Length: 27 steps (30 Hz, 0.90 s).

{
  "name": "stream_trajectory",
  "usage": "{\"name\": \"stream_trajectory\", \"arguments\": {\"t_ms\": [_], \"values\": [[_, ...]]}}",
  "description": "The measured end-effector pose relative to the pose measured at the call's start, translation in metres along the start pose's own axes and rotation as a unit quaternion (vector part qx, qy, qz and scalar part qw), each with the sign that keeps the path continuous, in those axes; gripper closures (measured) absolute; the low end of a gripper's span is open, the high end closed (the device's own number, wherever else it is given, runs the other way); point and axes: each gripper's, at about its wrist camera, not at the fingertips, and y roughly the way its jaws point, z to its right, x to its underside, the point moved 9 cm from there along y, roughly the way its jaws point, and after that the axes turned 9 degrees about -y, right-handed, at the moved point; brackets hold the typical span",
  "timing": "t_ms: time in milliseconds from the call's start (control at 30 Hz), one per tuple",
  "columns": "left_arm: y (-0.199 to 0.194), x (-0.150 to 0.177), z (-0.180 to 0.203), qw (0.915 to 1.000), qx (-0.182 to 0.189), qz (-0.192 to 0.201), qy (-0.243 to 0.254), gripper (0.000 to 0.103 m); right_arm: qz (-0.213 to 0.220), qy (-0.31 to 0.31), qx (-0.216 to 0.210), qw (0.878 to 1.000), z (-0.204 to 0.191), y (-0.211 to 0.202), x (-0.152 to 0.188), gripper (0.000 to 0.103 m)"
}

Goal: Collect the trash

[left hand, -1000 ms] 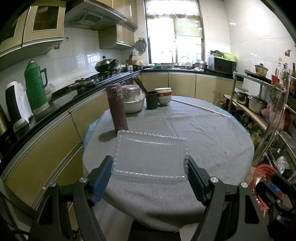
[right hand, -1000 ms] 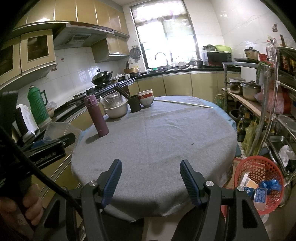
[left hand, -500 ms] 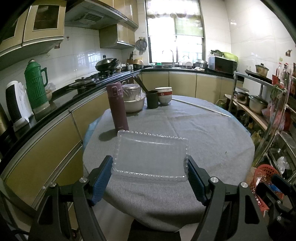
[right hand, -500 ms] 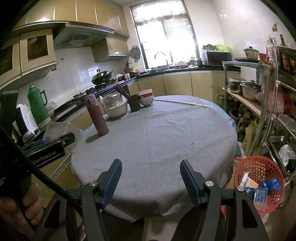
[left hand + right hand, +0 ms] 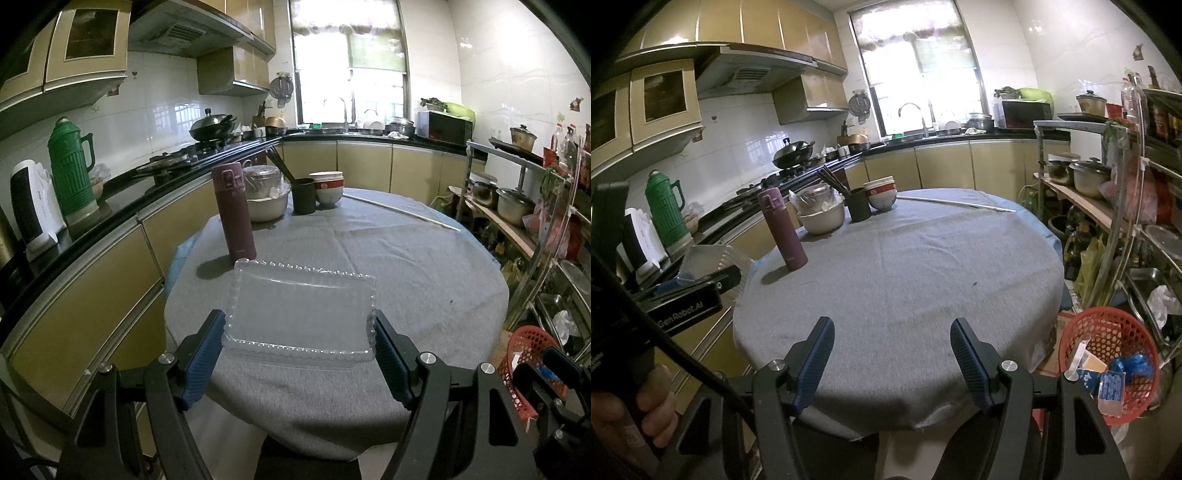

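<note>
The left gripper (image 5: 297, 354) clasped a clear rectangular plastic tray (image 5: 301, 314), long axis across its jaws, far left of the red mesh trash basket (image 5: 1108, 360); the empty, part-open right gripper (image 5: 892, 360) was nearer the basket.

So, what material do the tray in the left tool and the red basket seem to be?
Tray: thin clear plastic, glossy; the grey cloth shows through it and its rim is beaded. It sits between the left tool's blue pads. Red basket: probably moulded plastic, an open mesh with a matte look.
</note>
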Motion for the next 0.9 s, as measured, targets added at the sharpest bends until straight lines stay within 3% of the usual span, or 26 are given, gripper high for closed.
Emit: {"name": "stream_trajectory", "arguments": {"t_ms": [900], "values": [[0.002,0.004,0.0,1.0,-0.005,-0.005,-0.004,0.025,-0.002,0.002,0.0,1.0,0.0022,-0.0006,0.0048,0.034]]}}
